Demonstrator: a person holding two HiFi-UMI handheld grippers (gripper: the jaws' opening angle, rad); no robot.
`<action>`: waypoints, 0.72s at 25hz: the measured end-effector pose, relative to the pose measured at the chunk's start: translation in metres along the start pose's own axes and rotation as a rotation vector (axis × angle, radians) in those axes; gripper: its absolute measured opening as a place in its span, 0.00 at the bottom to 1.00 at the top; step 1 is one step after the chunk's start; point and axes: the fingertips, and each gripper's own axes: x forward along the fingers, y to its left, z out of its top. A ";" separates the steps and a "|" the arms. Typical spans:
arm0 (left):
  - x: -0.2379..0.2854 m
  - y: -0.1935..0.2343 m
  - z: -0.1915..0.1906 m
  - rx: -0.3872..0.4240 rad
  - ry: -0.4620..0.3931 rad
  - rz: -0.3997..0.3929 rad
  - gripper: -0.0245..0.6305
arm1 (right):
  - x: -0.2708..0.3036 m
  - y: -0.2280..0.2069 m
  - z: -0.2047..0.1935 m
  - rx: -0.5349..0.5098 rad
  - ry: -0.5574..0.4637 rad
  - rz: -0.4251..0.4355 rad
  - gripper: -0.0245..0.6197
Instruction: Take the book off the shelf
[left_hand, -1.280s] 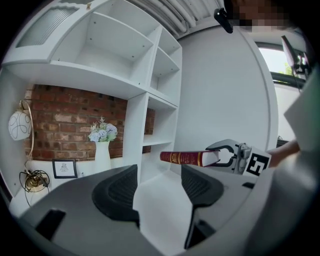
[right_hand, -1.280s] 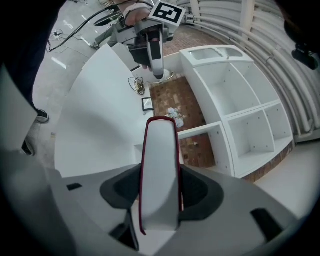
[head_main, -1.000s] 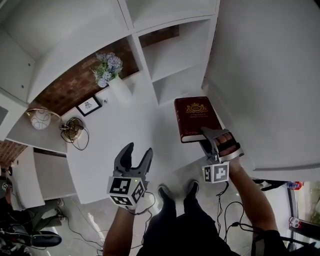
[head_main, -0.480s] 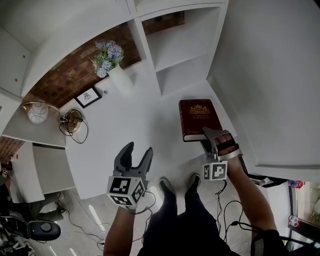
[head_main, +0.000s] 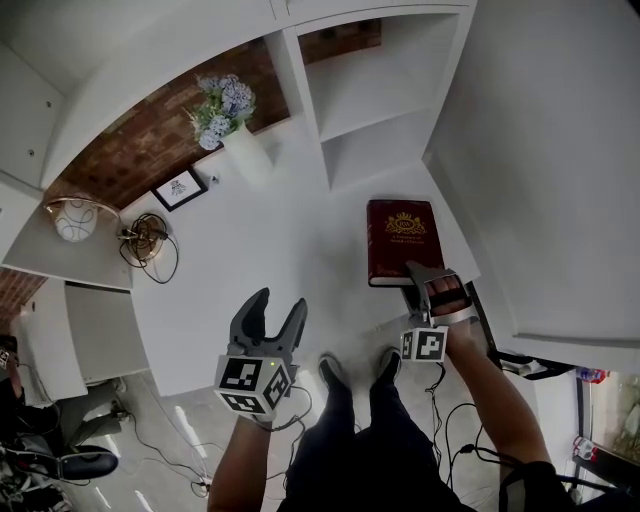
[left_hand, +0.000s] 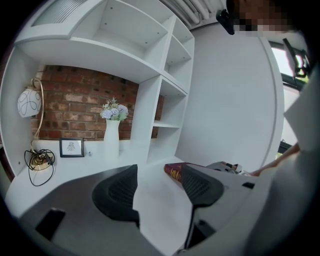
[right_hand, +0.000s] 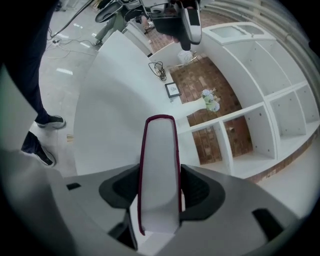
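A dark red book (head_main: 401, 240) with a gold crest on its cover lies flat over the right end of the white desk (head_main: 250, 270), away from the shelf compartments (head_main: 385, 95). My right gripper (head_main: 424, 276) is shut on its near edge. In the right gripper view the book's pale page edge (right_hand: 159, 170) fills the gap between the two pads. These jaws have just been opening a little, with the book still between them. Whether the book touches the desk I cannot tell. My left gripper (head_main: 277, 306) is open and empty over the desk's front edge, and the book's spine (left_hand: 174, 173) shows past its right jaw.
A white vase of flowers (head_main: 236, 140), a small framed picture (head_main: 180, 187), a round lamp (head_main: 75, 221) and a coil of cable (head_main: 150, 250) stand along the brick back wall. A white panel (head_main: 545, 150) rises right of the book. Cables lie on the floor.
The right gripper has come down with the book, from in front of the shelf toward the desk top. The left gripper has sunk a little and stays open.
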 end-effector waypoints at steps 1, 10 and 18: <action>0.000 0.000 0.001 0.000 -0.001 0.000 0.45 | 0.003 0.008 0.000 0.031 0.002 0.039 0.41; 0.004 0.003 -0.002 -0.010 0.007 0.000 0.45 | 0.015 0.062 -0.008 0.127 0.024 0.270 0.57; 0.012 0.001 -0.002 -0.013 0.008 -0.006 0.45 | 0.014 0.061 -0.004 0.165 0.000 0.305 0.61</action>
